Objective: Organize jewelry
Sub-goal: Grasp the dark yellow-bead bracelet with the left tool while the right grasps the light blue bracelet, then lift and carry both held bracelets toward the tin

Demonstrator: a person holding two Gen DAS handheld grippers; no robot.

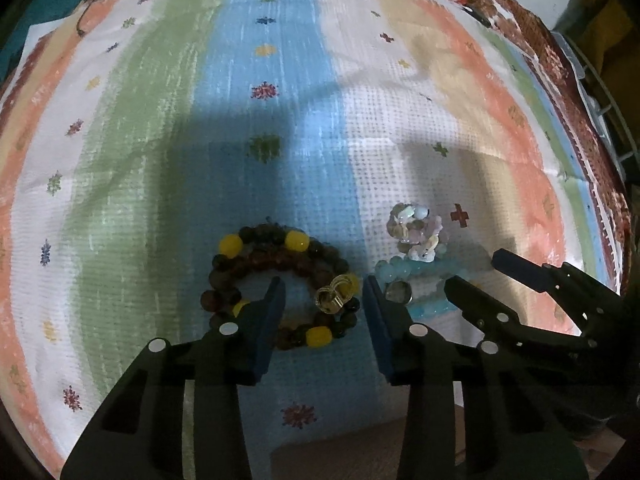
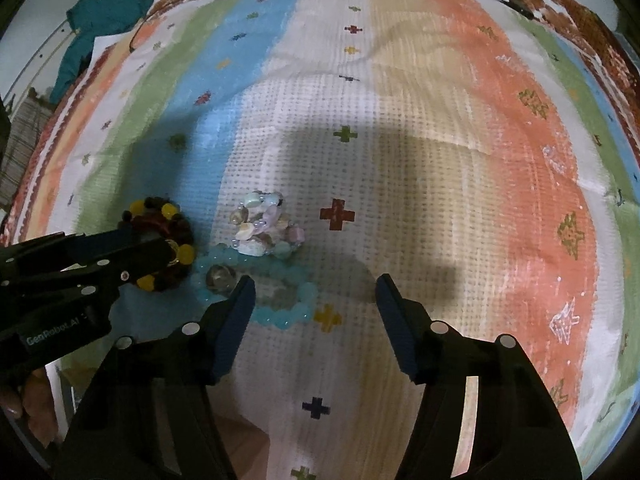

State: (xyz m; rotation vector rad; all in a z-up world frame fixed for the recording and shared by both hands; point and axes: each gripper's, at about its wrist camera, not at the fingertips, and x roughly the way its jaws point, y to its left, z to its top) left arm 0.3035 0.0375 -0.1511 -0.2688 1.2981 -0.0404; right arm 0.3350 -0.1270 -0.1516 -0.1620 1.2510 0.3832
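A broad striped woven cloth (image 2: 460,128) of green, blue, white, tan and orange bands covers the surface, wide and bare beyond the jewelry, its patterned brown border (image 1: 576,92) curving along the far and right sides; a crumpled teal fabric (image 2: 100,12) lies off the far left corner. Three pieces cluster together: a dark brown beaded bracelet with yellow beads (image 1: 280,272) carrying a small gold ring (image 1: 332,300), a pale blue translucent bead bracelet (image 2: 280,300) with a clear round stone (image 2: 218,278), and a heap of pastel shell-like beads (image 2: 264,224) touching its far side. The left gripper (image 1: 324,300) stands partly open, its fingers straddling the right part of the dark bracelet around the ring, gripping nothing. The right gripper (image 2: 316,300) stands wider, the blue bracelet's right part between its fingers, also empty-handed.
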